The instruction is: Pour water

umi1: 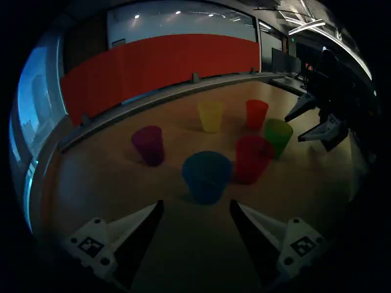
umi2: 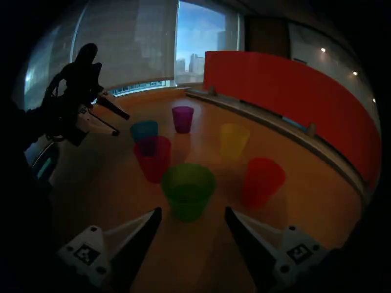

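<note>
Several translucent plastic cups stand upright on a wooden table (umi1: 195, 254). In the left gripper view the blue cup (umi1: 206, 176) stands just ahead of my open left gripper (umi1: 196, 202), with nothing between its fingers. Behind it are a dark red cup (umi1: 252, 158), a green cup (umi1: 278, 136), a purple cup (umi1: 149, 145), a yellow cup (umi1: 210, 116) and an orange-red cup (umi1: 256, 113). In the right gripper view the green cup (umi2: 188, 190) stands just ahead of my open right gripper (umi2: 193, 209). Whether any cup holds water I cannot tell.
My right gripper (umi1: 294, 130) hovers open beside the green cup at the right of the left gripper view. My left gripper (umi2: 123, 125) shows by the blue cup (umi2: 144, 130). A red partition (umi1: 161, 63) lines the table's far edge; windows (umi2: 198, 44) lie beyond.
</note>
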Available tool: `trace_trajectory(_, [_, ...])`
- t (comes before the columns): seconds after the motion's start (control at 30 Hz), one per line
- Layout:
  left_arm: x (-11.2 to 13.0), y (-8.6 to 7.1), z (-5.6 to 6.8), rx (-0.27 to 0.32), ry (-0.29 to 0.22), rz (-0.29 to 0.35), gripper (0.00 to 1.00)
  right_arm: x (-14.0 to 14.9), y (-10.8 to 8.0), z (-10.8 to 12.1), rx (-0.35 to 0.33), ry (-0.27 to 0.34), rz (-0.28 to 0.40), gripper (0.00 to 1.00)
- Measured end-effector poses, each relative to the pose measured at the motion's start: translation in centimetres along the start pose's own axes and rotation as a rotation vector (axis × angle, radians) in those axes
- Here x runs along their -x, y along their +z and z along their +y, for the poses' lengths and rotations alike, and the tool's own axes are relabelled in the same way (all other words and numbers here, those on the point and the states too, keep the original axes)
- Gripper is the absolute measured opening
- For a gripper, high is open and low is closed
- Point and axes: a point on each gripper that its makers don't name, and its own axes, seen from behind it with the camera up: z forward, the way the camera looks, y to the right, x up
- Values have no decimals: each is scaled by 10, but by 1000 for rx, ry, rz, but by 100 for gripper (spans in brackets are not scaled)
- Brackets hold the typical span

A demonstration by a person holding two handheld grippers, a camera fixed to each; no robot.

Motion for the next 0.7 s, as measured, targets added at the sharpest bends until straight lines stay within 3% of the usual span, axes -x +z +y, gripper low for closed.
trace_trajectory(0.37, [-22, -32, -19, -105, -67, 138, 100, -1, -42, 14, 98, 49, 79, 100])
trace_trajectory(0.7, [-60, -67, -36, -250, -87, 342, 100, -25, -79, 39, 250, 114, 217, 100])
